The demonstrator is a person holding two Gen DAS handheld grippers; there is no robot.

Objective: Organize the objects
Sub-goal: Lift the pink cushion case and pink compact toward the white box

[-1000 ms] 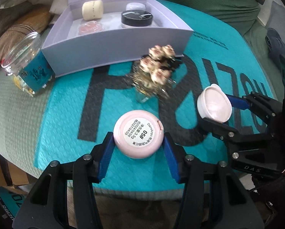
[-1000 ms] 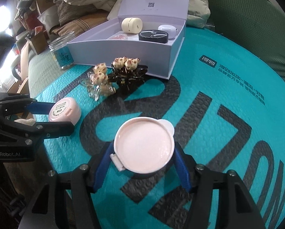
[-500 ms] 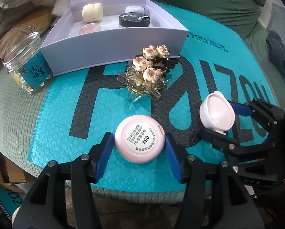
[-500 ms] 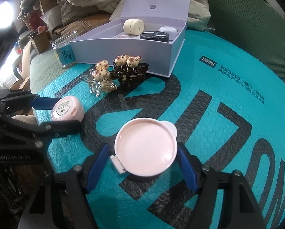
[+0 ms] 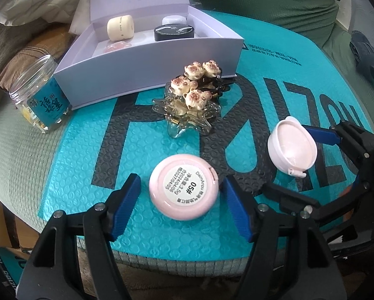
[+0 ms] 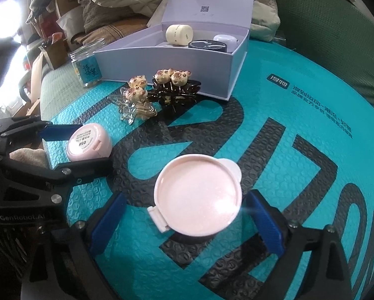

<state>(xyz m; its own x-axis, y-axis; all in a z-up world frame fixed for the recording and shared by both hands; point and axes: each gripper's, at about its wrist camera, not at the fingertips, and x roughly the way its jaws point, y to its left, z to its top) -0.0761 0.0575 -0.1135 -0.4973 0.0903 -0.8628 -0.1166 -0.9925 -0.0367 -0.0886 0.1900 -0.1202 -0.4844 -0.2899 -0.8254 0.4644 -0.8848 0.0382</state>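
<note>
My left gripper (image 5: 183, 201) stands open, its blue pads either side of the pink compact with the printed label (image 5: 183, 189); there is a visible gap on both sides, so I have no hold on it; the compact sits label-up on the teal bubble mailer (image 5: 81, 175), near the front edge and left of centre. From the right wrist camera the same compact (image 6: 88, 145) lies at the near left, between the left gripper's two fingers (image 6: 69, 147).

My right gripper (image 6: 184, 221) is open as well; the blue pads stand clear of the pale pink compact (image 6: 199, 196) on both sides, the left gap wider than the right; I grip nothing there. That compact rests on the mailer (image 6: 299, 115) over the black lettering, with a small hinge tab at its near left and a rounded lip at its far right. From the left wrist camera it (image 5: 291, 147) shows at the right, between the right gripper's fingers (image 5: 322, 135).

Farther back, in the middle, lie two hair claws topped with little bear figures: a clear one (image 5: 187, 110) nearer, a dark one (image 5: 209, 75) just behind and touching it. Behind them the open lavender box (image 5: 147, 65) sits with its lid raised; inside I see a cream cylinder (image 5: 120, 27) on its side, a black round jar (image 5: 174, 32), a white case (image 5: 174, 20) at the far right, and something pinkish (image 5: 117, 47) low on the floor of the box, which I cannot identify. A clear jar with a teal label (image 5: 40, 95) leans just beside the box's left near corner.
</note>
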